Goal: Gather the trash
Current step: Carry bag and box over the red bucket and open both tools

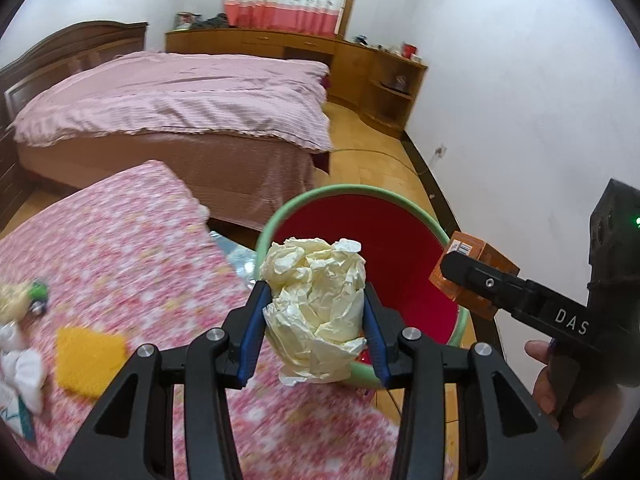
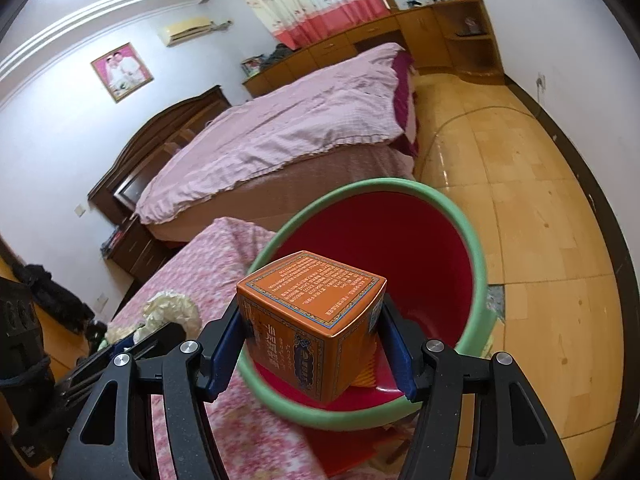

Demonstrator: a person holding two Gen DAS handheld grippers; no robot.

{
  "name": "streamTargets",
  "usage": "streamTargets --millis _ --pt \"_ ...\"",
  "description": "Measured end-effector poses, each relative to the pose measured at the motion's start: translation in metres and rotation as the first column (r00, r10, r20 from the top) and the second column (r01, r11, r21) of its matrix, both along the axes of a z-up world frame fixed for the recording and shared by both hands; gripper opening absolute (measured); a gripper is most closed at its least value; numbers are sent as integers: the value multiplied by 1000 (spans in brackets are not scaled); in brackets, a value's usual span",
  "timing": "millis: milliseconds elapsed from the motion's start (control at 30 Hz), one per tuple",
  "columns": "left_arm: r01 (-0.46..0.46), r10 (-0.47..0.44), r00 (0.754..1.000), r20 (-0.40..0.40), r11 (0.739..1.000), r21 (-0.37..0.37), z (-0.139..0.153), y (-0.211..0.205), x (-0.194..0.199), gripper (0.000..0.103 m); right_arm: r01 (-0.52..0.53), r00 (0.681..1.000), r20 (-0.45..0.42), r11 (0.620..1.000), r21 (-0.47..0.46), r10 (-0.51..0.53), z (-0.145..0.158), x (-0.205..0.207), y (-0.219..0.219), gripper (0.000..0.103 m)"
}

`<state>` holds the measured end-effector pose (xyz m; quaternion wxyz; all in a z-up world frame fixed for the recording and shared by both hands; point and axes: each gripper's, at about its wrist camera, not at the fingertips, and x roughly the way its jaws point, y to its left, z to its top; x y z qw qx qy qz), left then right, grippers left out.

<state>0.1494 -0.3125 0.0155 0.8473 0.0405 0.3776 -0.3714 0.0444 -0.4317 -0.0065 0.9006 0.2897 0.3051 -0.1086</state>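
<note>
My left gripper is shut on a crumpled cream paper ball, held over the near rim of a red bin with a green rim. My right gripper is shut on an orange printed box, which hangs above the same bin. In the left wrist view the right gripper shows at the right, holding the orange box beside the bin's right edge. The paper ball and the left gripper appear at the lower left of the right wrist view.
A pink floral tablecloth covers the table left of the bin, with a yellow sponge-like pad, white crumpled paper and a small wrapper on it. A bed with a pink cover stands behind. Wooden floor lies to the right.
</note>
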Motion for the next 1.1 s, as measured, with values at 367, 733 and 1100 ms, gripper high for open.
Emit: streamTargets --millis 367,733,1100 --pt "63 -63 998 -9 998 21 -20 -33 7 51 31 999 -19 999 21 -30 -16 6 -27 64" --pt "28 -27 1000 -8 999 26 -22 -27 13 56 13 999 -32 999 38 -11 -23 18 -27 66" --pt "-46 46 999 -5 999 11 -14 4 13 56 10 1000 -22 999 48 -9 -20 18 -20 76"
